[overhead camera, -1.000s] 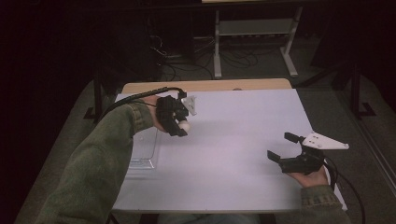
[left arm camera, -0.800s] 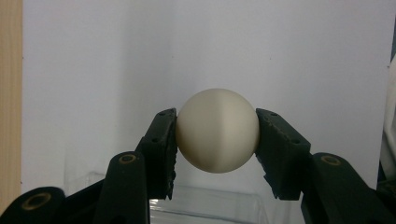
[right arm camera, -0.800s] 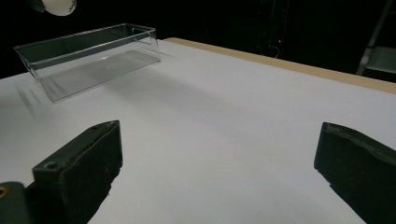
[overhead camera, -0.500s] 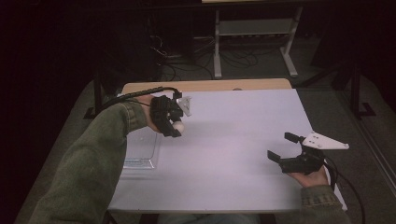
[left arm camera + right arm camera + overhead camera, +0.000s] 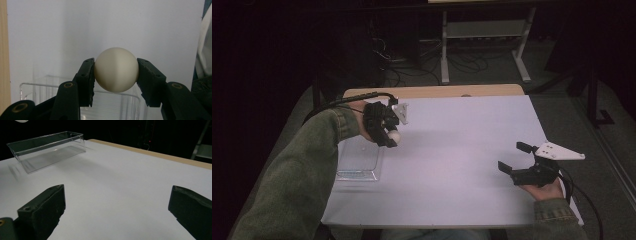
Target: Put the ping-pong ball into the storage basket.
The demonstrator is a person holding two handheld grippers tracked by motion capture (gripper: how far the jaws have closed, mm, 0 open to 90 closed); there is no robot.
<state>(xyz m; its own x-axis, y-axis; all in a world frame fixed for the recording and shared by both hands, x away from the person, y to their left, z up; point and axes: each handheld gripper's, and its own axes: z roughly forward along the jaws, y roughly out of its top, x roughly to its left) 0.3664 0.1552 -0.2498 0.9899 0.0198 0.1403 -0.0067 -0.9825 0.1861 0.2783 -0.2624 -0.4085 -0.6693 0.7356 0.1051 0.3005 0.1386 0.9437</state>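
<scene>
A cream-white ball point(image 5: 116, 70) sits pinched between the two black jaws of my left gripper point(image 5: 116, 75). From above, the left gripper point(image 5: 390, 137) hovers with the ball point(image 5: 394, 135) over the far right corner of a clear plastic bin point(image 5: 359, 161). The bin's rim point(image 5: 32, 85) lies just below the ball in the left gripper view. My right gripper point(image 5: 512, 156) rests low near the table's right front, open, with nothing between its jaws. In its own view the right gripper point(image 5: 117, 212) spans bare white table, and the bin point(image 5: 47, 150) stands far off.
The white tabletop point(image 5: 462, 150) ends in a wooden strip point(image 5: 432, 91) at the far edge. A metal stand point(image 5: 484, 35) and cables lie on the dark floor beyond. A green sleeve point(image 5: 297, 175) crosses the table's left side.
My left hand has shifted a little to the left with the ball, closer over the bin. The right hand has stayed still.
</scene>
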